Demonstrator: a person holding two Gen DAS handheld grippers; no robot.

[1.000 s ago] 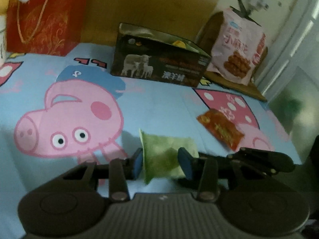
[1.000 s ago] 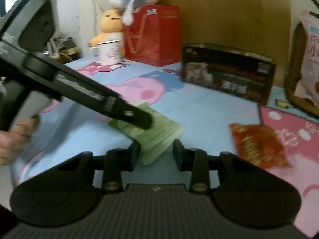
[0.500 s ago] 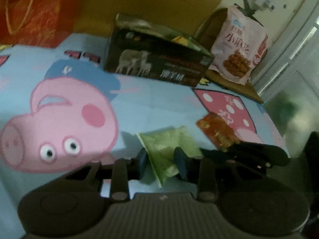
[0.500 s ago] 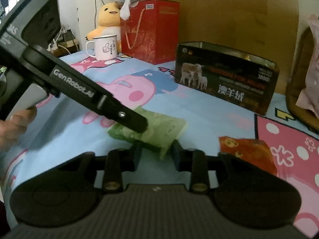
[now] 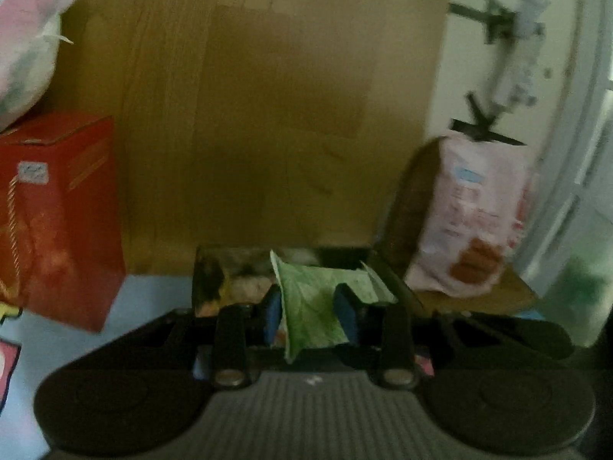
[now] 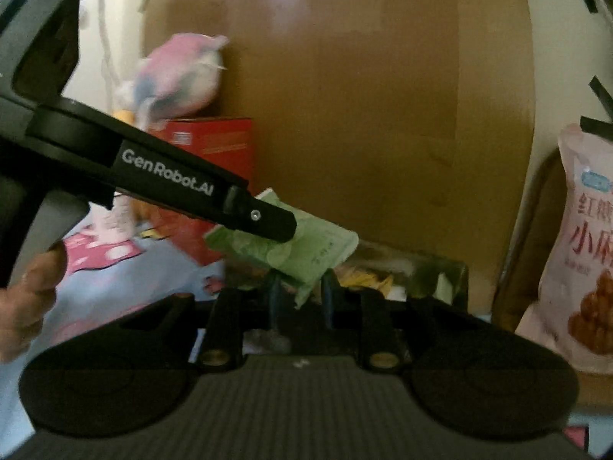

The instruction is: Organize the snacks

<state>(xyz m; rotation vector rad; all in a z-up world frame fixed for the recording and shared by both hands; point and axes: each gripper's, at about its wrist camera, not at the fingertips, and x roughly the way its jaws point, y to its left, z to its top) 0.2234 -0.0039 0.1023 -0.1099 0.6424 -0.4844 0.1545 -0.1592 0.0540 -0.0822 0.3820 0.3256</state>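
A green snack packet [image 5: 314,306] hangs in the air between both grippers, in front of the open dark box [image 5: 230,280] with sheep pictures. My left gripper [image 5: 309,314] is shut on it, blue pads pressing its sides. In the right wrist view the packet [image 6: 306,249] tilts down to the right, and the left gripper's black finger [image 6: 268,222] lies across it. My right gripper [image 6: 299,295] is shut on the packet's lower corner. Beyond it, yellow wrappers show inside the box [image 6: 413,268].
A pink snack bag [image 5: 475,222] leans on a wooden stand at the right. The red gift bag [image 5: 57,211] stands at the left with a plush toy [image 6: 180,73] on top. A brown board fills the back. A person's hand [image 6: 27,299] holds the left gripper.
Both grippers closed on the green packet and lifted it off the cartoon sheet toward the dark box. The orange packet has dropped out of view.
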